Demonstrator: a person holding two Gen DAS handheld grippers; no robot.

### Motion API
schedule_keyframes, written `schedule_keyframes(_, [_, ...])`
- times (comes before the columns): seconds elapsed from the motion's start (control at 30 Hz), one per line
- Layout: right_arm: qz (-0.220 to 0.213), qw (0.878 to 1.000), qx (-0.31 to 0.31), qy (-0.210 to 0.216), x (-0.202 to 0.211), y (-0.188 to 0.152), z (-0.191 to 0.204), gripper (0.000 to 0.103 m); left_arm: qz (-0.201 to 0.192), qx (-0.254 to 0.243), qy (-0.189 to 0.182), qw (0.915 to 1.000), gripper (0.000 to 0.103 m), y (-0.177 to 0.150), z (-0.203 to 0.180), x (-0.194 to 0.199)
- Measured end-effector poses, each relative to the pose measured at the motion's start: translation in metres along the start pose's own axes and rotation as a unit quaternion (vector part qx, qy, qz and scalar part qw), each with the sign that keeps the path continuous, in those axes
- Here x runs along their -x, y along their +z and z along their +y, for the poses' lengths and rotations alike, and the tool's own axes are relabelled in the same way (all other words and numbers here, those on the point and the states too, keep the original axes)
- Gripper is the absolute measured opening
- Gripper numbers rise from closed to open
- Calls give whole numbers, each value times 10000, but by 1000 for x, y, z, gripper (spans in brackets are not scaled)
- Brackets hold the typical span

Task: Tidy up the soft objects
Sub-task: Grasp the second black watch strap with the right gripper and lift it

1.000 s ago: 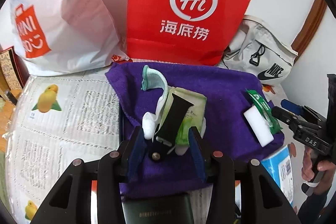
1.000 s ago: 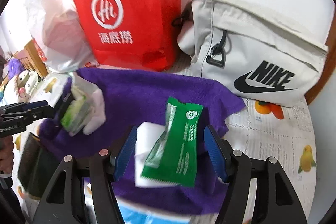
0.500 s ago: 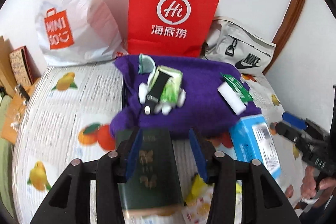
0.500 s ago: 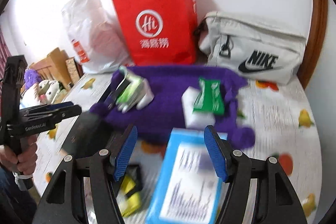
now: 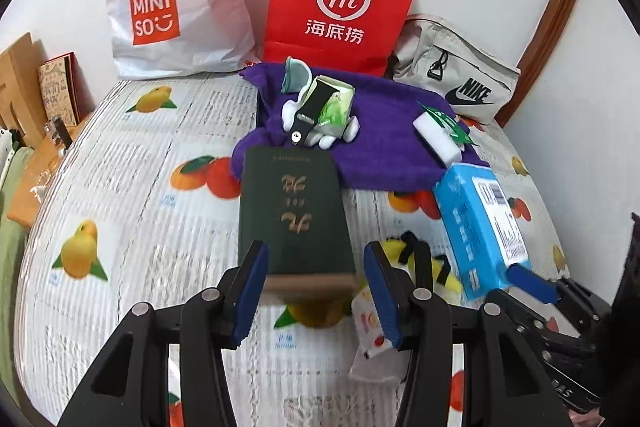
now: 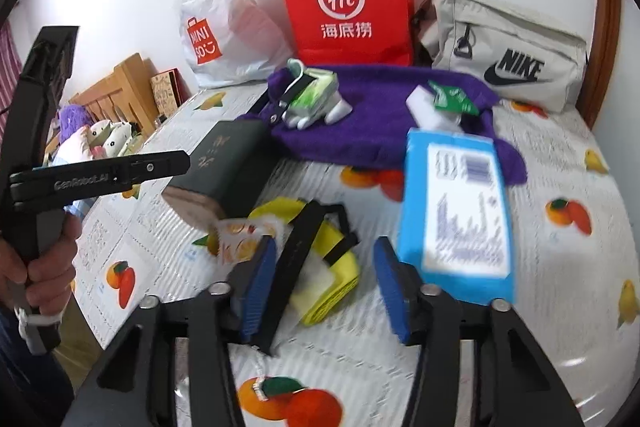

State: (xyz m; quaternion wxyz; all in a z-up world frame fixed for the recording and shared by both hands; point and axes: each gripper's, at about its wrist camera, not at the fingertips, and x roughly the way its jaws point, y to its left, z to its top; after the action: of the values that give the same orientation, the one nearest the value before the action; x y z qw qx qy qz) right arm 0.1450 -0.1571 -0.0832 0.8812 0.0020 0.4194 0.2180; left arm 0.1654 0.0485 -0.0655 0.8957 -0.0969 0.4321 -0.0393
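A purple towel (image 5: 384,147) lies spread at the back of a fruit-print table (image 5: 132,211), seemingly as a collecting spot, with a white sponge (image 5: 436,139) and a small bundle (image 5: 320,111) on it. Nearer, a green book (image 5: 294,215), blue box (image 6: 460,211) and yellow pouch (image 6: 328,267) lie off it. The left gripper (image 5: 314,291) and right gripper (image 6: 326,285) hover wide open, holding nothing.

Bare tablecloth (image 5: 132,195) left of dark book (image 5: 294,211); blue box (image 5: 478,227) blocking right.
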Motion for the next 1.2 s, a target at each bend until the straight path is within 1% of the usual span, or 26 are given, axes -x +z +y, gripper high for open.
schedule_keyframes(0.1, [49, 10000, -33, 72, -7, -13, 8, 47, -4, 102, -34, 9999, 47, -16, 7, 2])
schedule_keyframes(0.33, [210, 9996, 156, -42, -31, -29, 30, 46, 111, 201, -42, 9997, 47, -42, 22, -3])
schedule_keyframes(0.47, [272, 9992, 238, -174, -45, -32, 39, 46, 183, 239, -109, 9995, 48, -51, 30, -5])
schedule_keyframes(0.63, [253, 9972, 322, -630, -54, -30, 45, 46, 214, 320, -195, 9991, 48, -56, 39, -9])
schedule_keyframes(0.73, [302, 9964, 356, -712, -60, -29, 48, 46, 223, 330, -266, 9989, 48, -58, 43, -10])
schedule_keyframes(0.77, [318, 9963, 353, -718, -62, -29, 48, 45, 216, 334, -277, 9988, 48, -58, 44, -10])
schedule_keyframes(0.8, [332, 9964, 339, -707, -64, -29, 48, 40, 210, 349, -288, 9988, 48, -58, 45, -10])
schedule_keyframes(0.83, [351, 9964, 310, -705, -67, -30, 47, 26, 215, 377, -318, 9986, 48, -59, 47, -11])
schedule_keyframes(0.93, [342, 9968, 303, -661, -68, -32, 44, 23, 259, 384, -343, 9983, 48, -62, 48, -12])
schedule_keyframes(1.07, [314, 9985, 201, -408, -56, -29, 39, 21, 280, 374, -327, 9984, 48, -64, 49, -12])
schedule_keyframes(1.2, [189, 9991, 169, -344, -41, -28, 38, 21, 258, 338, -322, 9986, 48, -64, 47, -10])
